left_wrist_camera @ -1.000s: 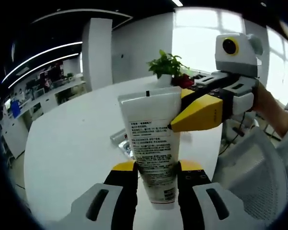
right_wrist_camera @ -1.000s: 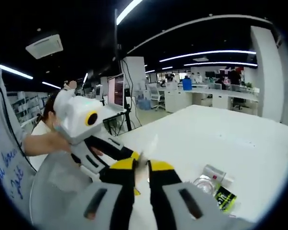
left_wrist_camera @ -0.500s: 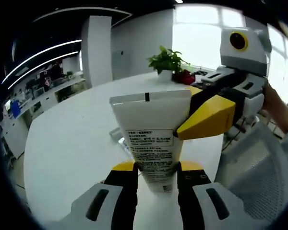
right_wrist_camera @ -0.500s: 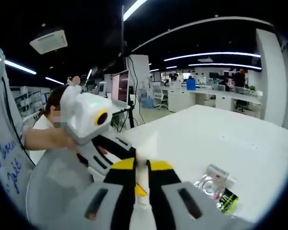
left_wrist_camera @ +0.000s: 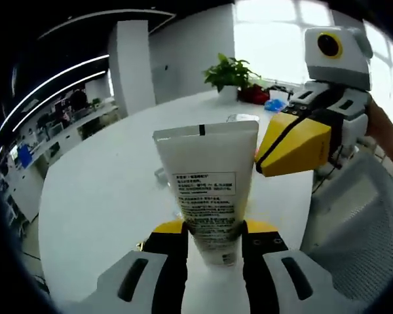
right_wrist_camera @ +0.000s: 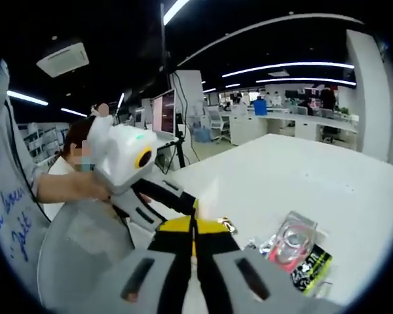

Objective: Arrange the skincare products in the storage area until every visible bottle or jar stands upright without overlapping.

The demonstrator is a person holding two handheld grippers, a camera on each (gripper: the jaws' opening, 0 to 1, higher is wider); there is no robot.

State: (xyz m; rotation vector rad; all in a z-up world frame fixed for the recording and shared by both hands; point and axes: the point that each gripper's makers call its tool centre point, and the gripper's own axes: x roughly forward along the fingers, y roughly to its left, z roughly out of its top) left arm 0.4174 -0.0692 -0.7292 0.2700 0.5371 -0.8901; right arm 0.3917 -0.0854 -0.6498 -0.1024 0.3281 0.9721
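Between left tool [left_wrist_camera: 211, 243] jaws: white tube [left_wrist_camera: 208, 183], gripped near lower end, long axis pointing up and away, crimped end topmost. Right tool [left_wrist_camera: 293, 145] just beside tube's upper right edge, jaws pressed together, holding nothing discernible. On white table [right_wrist_camera: 327, 190]: clear jar [right_wrist_camera: 289, 237], lying near right tool.

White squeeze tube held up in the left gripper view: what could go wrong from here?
1. The white squeeze tube with printed text is gripped low by the left gripper, well above the white table; if the grip loosens it may drop.
2. The right gripper sits just beside the tube's flat sealed end; a poorly timed handover could fumble it.
3. The clear jar with a pink rim lies tipped near the table edge and might roll off.
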